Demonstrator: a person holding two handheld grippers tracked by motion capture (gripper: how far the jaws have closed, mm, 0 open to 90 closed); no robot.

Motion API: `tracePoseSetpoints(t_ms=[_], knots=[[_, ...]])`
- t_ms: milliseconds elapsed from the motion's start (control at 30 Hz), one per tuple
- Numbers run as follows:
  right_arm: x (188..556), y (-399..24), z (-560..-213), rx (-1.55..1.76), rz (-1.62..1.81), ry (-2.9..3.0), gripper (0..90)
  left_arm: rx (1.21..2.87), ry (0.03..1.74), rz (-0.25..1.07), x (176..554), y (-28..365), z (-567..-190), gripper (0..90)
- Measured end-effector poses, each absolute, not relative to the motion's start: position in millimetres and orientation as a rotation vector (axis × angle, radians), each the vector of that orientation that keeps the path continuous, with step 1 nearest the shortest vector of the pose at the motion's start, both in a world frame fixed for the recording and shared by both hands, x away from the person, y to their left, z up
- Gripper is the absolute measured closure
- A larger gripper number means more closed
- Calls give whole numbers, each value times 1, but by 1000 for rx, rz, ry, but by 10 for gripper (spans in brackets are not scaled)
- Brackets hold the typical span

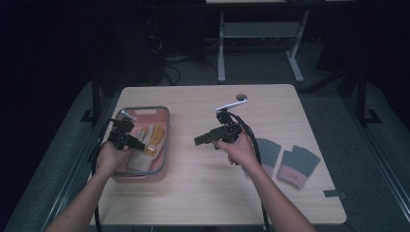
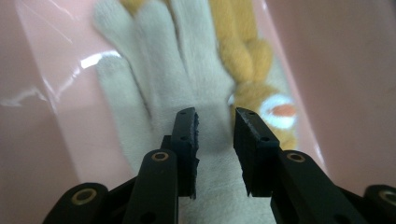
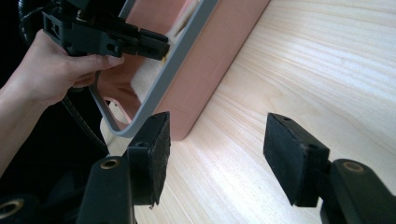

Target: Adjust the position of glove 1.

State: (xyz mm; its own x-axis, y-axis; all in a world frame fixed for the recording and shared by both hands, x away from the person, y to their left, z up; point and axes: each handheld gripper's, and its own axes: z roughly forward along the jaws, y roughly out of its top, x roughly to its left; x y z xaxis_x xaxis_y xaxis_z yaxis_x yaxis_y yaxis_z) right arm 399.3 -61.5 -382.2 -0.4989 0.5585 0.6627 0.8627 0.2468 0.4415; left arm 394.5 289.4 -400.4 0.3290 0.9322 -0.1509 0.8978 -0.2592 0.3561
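A pale wooden table (image 1: 203,193) is standing in a dim room, with a grey desk frame (image 1: 256,38) behind it. No writing is showing that can be read. At the left, the left gripper (image 2: 215,130) is reaching into a pink bin (image 1: 162,166), its jaws clenching the cuff of a cream glove (image 2: 159,79) beside a yellow glove (image 2: 243,56). The right gripper (image 3: 215,154) is hovering with jaws released over bare wood. Grey-pink gloves (image 1: 295,166) are lying at the right.

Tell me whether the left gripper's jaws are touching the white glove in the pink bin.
Cannot tell. In the left gripper view, the left gripper has its jaws on either side of the white glove, but contact or a gap is not plain.
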Motion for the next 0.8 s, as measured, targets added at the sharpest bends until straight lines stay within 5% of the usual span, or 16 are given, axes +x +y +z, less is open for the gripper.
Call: tracePoseSetpoints(t_ms=[367,800], knots=[[396,-73,-377,-1312,-1133,-2191,398,2109,1525,154,387,292,-368,599],[387,-106,-366,-1378,-1151,-2229,389,2064,1296,175,366,252,-337,523]])
